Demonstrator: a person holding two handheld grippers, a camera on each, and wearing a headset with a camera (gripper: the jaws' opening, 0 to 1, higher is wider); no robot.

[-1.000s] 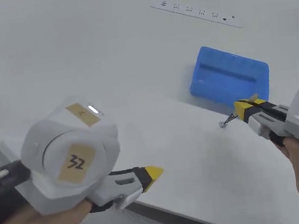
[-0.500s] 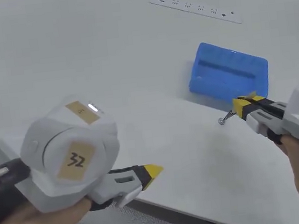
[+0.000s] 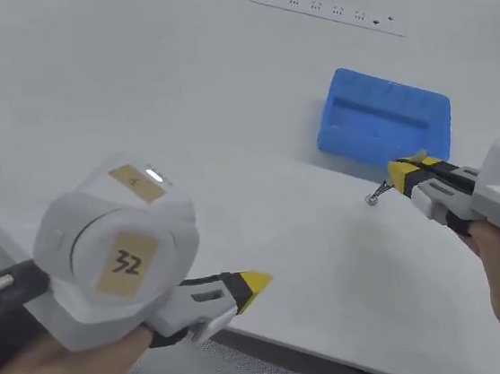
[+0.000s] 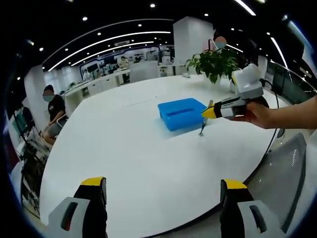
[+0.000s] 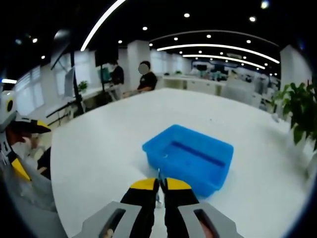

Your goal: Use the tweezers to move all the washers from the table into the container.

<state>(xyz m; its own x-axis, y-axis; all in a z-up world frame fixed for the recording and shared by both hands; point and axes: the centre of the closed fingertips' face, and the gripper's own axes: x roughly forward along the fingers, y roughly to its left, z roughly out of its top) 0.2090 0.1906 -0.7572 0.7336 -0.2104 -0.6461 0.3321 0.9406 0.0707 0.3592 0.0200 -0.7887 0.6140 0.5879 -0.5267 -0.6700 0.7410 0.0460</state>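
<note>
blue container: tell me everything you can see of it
The container is a shallow, rectangular, open-top tray, bright blue and plastic-looking, with a raised rim and a darker groove along its floor. It sits flat on the white table. Any contents are too small to tell. The tweezers, held in the right gripper, point down at the table beside its near wall, apparently not touching it.

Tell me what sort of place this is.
Most likely an open-plan office: a big white table, a potted plant at its far edge, and rows of desks under long ceiling light strips.
</note>
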